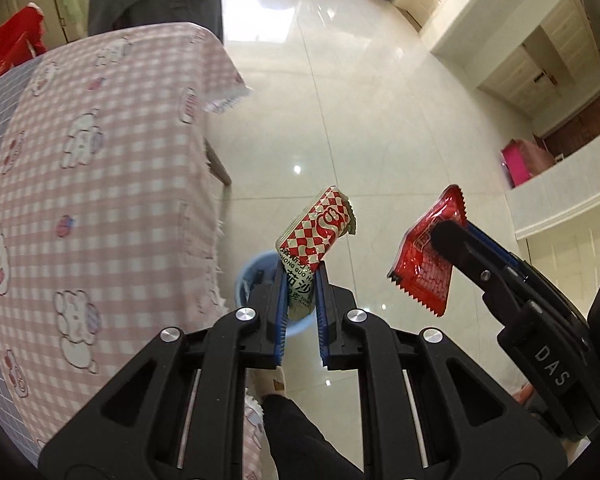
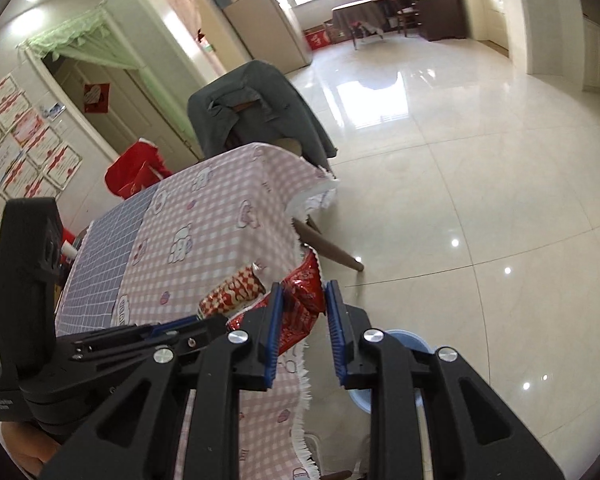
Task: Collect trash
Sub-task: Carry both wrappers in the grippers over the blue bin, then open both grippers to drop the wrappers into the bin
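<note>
My left gripper (image 1: 301,276) is shut on a red-and-white checkered sauce packet (image 1: 318,230) and holds it over a light blue bin (image 1: 256,270) on the floor beside the table. My right gripper (image 2: 303,292) is shut on a shiny red snack wrapper (image 2: 304,292). In the left wrist view the right gripper (image 1: 440,236) with the red wrapper (image 1: 428,264) is to the right of the bin. In the right wrist view the checkered packet (image 2: 234,294) shows at left and the bin's rim (image 2: 408,338) lies below, partly hidden by the fingers.
A table with a pink checked cloth (image 1: 100,184) stands left of the bin, its fringe hanging down. A chair draped with a grey jacket (image 2: 256,108) is at its far end. A red bag (image 2: 134,170) sits behind. Glossy tiled floor (image 2: 480,180) stretches to the right.
</note>
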Tool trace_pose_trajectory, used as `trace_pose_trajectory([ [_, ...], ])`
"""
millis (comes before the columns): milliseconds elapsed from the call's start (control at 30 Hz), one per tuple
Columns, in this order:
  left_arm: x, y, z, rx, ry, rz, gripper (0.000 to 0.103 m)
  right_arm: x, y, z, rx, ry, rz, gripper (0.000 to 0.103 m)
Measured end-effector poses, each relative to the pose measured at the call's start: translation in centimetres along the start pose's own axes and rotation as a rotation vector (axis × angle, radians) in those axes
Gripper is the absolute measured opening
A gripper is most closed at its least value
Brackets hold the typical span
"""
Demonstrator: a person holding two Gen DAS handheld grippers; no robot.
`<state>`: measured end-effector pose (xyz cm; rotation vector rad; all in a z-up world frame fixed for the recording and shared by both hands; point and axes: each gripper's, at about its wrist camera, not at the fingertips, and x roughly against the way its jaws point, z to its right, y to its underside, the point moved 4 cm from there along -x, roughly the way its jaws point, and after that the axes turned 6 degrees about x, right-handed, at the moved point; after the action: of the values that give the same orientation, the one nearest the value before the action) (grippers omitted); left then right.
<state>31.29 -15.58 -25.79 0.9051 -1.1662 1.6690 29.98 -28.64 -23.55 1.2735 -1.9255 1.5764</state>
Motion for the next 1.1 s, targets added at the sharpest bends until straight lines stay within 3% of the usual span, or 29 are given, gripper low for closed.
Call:
trace_pose_trajectory([
  [100, -0.5, 0.1, 1.0, -0.007, 0.007, -0.017, 0.013, 0.4, 0.0, 1.0, -0.008, 0.005, 0.003, 0.022],
  [200, -1.4, 0.1, 1.3, 0.006, 0.017, -0.06, 0.021, 0.8, 0.3, 1.8, -0.015, 0.009, 0.005, 0.022],
  [233, -1.5, 0.1, 1.4, 0.008, 0.019, -0.062, 0.028, 0.8, 0.3, 2.0, -0.018, 0.01, 0.004, 0.022],
  [267, -1.6, 0.1, 1.5, 0.012, 0.012, -0.058, 0.05, 0.8, 0.2, 2.1, -0.02, 0.011, 0.003, 0.022],
  [333, -1.4, -0.1, 1.4, 0.011, 0.006, -0.037, 0.061, 0.9, 0.3, 2.3, -0.023, 0.011, 0.0, 0.022],
  [1100, 0.8, -0.7, -0.4, 0.026, -0.095, 0.01, 0.063, 0.4, -0.1, 1.1, -0.004, -0.001, -0.021, 0.022],
])
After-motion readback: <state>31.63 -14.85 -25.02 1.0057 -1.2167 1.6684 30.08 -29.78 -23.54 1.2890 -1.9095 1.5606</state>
